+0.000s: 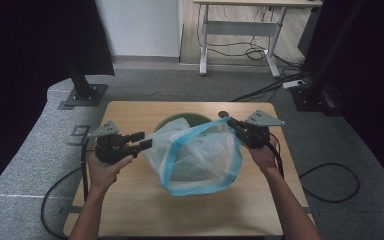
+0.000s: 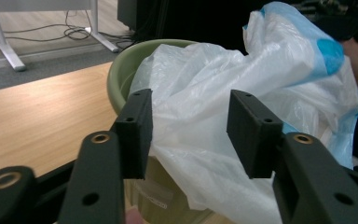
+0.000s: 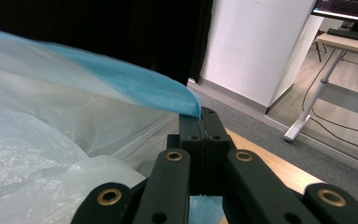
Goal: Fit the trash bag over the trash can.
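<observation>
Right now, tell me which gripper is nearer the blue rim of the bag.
Right. The right gripper is shut on the blue rim of the bag. The left gripper stands open beside the bag's white side, off the rim.

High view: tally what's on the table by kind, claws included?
Green bin: 1
White bin bag with blue rim: 1
Claws: 2, the left claw open beside the bag, the right claw shut on its blue rim
Total: 4
</observation>
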Tool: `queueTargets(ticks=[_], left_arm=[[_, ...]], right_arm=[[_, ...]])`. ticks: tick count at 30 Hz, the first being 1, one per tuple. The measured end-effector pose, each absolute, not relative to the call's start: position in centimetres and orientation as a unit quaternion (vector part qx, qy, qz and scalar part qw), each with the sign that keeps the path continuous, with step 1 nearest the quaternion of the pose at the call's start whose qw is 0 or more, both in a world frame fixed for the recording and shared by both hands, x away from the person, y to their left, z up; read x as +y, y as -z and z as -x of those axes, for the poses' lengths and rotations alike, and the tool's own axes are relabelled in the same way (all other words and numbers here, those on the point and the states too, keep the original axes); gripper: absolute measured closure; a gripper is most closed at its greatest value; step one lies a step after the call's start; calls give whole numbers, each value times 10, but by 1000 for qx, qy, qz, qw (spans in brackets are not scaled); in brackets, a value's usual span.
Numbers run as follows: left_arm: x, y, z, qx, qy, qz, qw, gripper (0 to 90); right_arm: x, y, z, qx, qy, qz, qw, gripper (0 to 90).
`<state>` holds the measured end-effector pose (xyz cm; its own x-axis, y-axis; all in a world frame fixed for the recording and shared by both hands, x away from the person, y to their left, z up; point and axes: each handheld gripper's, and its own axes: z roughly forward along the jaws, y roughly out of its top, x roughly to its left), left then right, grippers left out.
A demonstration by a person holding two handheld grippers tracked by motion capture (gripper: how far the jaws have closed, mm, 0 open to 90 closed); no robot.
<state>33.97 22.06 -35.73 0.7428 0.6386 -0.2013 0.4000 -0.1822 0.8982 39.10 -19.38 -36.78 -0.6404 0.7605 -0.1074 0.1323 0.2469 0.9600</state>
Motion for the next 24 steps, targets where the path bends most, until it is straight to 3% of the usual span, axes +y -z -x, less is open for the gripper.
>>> queueTargets(ticks=[7, 9, 10, 11, 14, 16, 24], left_arm=[[208, 365, -347, 336, -97, -784, 513, 479], [207, 367, -347, 335, -97, -788, 508, 538], [206, 368, -347, 335, -97, -790, 505, 641], [204, 368, -347, 337, -98, -793, 499, 641], [202, 366, -345, 338, -102, -792, 498, 817], [203, 363, -342, 338, -111, -786, 506, 881], [210, 361, -346, 357, -120, -768, 517, 898]], right_arm=[[-193, 372, -388, 735, -533, -304, 288, 884], [-194, 371, -388, 734, -536, -304, 286, 884], [-195, 370, -389, 731, -540, -305, 284, 884], [-195, 370, -389, 731, -540, -305, 284, 884], [-197, 370, -390, 729, -542, -309, 281, 884], [-199, 371, -390, 728, -543, -311, 280, 882], [-209, 366, -386, 725, -558, -300, 270, 852]])
